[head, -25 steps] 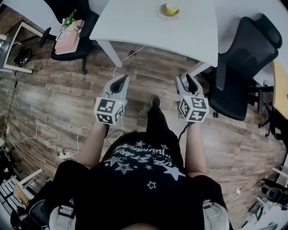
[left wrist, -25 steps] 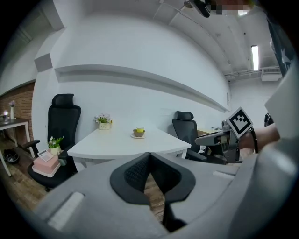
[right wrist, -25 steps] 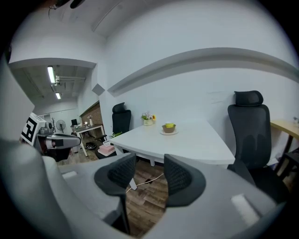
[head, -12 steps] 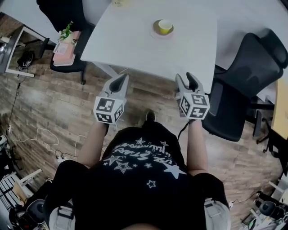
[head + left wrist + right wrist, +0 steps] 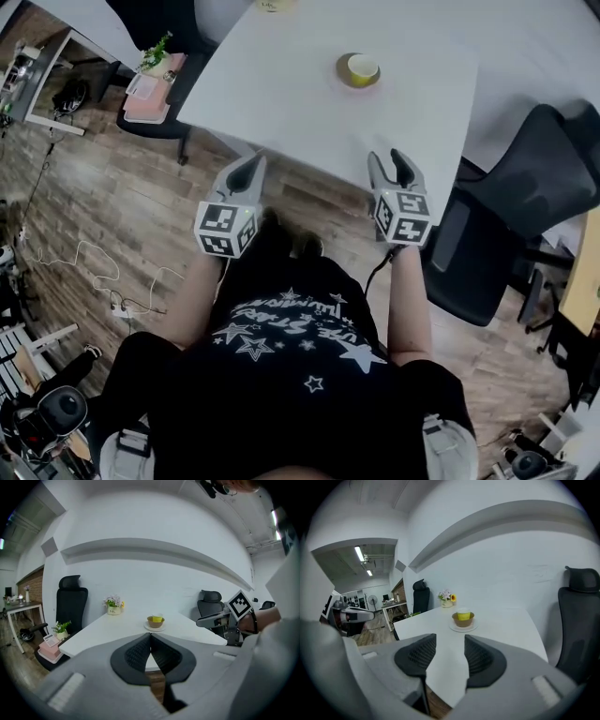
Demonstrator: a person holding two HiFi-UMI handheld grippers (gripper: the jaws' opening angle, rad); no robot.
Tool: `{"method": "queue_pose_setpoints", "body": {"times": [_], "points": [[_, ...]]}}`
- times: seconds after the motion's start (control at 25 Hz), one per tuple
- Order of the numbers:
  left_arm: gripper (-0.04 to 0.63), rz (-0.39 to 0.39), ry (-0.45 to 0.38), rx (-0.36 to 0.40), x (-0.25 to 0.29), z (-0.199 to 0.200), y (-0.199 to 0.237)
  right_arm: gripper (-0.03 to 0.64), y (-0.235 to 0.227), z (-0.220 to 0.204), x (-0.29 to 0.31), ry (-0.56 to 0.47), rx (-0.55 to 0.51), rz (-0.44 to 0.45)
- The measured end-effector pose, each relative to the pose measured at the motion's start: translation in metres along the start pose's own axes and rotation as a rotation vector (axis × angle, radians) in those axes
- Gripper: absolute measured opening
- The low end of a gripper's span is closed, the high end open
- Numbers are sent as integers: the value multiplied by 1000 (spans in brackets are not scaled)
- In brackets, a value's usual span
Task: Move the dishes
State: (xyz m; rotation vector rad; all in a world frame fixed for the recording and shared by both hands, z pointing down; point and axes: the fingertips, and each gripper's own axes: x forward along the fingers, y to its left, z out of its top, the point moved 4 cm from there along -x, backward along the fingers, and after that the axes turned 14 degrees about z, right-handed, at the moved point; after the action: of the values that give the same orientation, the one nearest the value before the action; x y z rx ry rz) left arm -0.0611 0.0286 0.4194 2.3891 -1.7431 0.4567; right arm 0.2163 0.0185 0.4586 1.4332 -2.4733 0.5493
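Observation:
A stack of dishes [image 5: 359,69] stands on the white table [image 5: 281,84]: a pale plate, a brown bowl on it and a yellow cup inside. The same dishes [image 5: 155,621] show in the left gripper view and, as dishes [image 5: 463,619], in the right gripper view, beyond the jaws. My left gripper [image 5: 250,168] is held at the table's near edge, shut and empty, its pads touching at left gripper [image 5: 150,635]. My right gripper [image 5: 388,161] hovers over the near edge, short of the dishes; at right gripper [image 5: 450,641] its jaws stand apart with nothing between them.
A black office chair [image 5: 525,216] stands right of the table. Another chair [image 5: 150,89] at the left carries pink books and a small plant. A flower pot [image 5: 113,606] sits at the table's far side. Cables [image 5: 103,281] lie on the wooden floor.
The person has stepped toward the table: it and the dishes now sit nearer, and both grippers have reached its near edge. Neither gripper's jaws have changed.

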Motion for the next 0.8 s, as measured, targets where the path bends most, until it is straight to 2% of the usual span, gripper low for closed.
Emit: {"method": "queue_pose_setpoints", "body": {"times": [0.32,0.56,0.8], "points": [[11,13,12,3,23,8,22,193,5,32,50,25,-147,10],[9,-38,8,8,81,26,38,193,-7,54,94,55,-160,-12],[11,-120,21,11,146,42,43,193,-29,62,136,170,-211,-51]]}}
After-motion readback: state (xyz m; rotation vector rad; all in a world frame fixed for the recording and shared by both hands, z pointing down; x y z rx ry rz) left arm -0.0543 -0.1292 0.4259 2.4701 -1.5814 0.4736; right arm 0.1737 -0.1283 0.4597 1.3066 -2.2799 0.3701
